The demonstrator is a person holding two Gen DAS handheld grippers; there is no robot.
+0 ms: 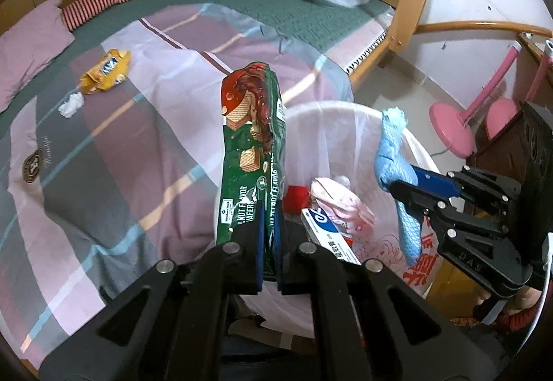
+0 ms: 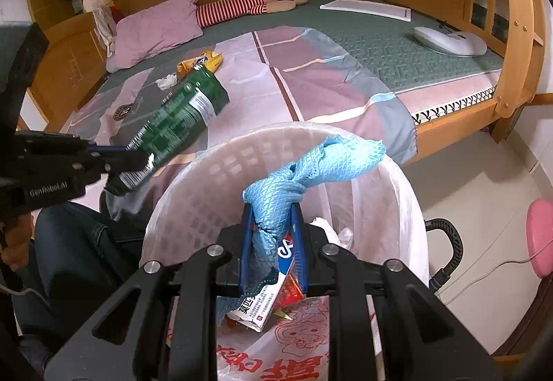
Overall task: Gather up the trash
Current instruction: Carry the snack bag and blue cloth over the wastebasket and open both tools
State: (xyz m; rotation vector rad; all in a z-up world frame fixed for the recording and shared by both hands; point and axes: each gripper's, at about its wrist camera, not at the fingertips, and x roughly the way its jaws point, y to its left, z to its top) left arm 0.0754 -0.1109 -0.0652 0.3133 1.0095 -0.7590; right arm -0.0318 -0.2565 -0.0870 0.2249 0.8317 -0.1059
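The green wafer packet (image 1: 254, 153) stands lengthwise out from the left gripper (image 1: 270, 244), which pinches its lower end beside the bin (image 2: 242, 153). The right gripper (image 2: 273, 243) clamps a blue cloth (image 2: 311, 167) over the bin's mouth.

bin (image 2: 214, 170): my jaws hide its bottom | white box (image 2: 262, 305): I can't read its print | pink lamp (image 2: 541, 236): cut off

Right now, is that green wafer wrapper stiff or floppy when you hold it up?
Probably light and crinkly: the green wafer wrapper stands above the left gripper but looks creased and flattened. Its glossy film may be slippery. It would likely drop easily into the bin.
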